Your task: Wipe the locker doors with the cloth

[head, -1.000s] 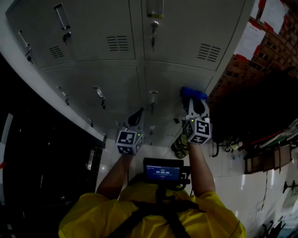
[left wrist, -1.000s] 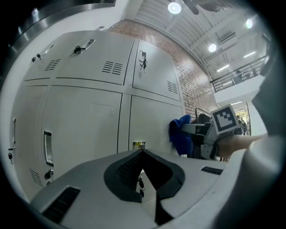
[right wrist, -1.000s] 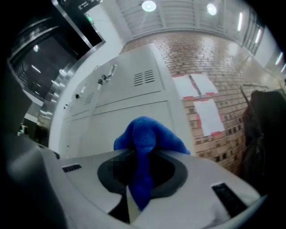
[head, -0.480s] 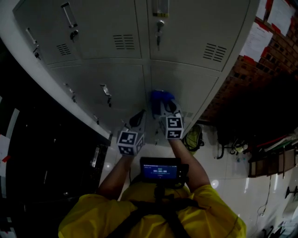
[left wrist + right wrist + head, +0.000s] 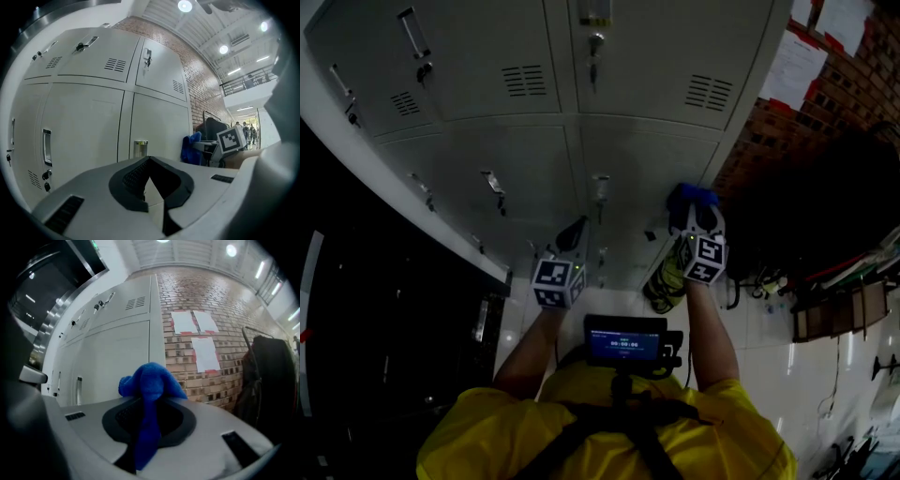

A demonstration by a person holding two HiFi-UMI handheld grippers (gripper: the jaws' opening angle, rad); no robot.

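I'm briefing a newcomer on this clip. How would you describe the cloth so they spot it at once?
Find the bank of grey lockers, then its end nearest the brick wall. There the right gripper holds a bunched cloth before a lower door. It is the only bright blue thing among grey metal.

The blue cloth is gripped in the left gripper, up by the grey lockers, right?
No: the right gripper holds the blue cloth, up by the grey lockers. The right gripper view shows it pinched between the jaws; the left gripper holds nothing.
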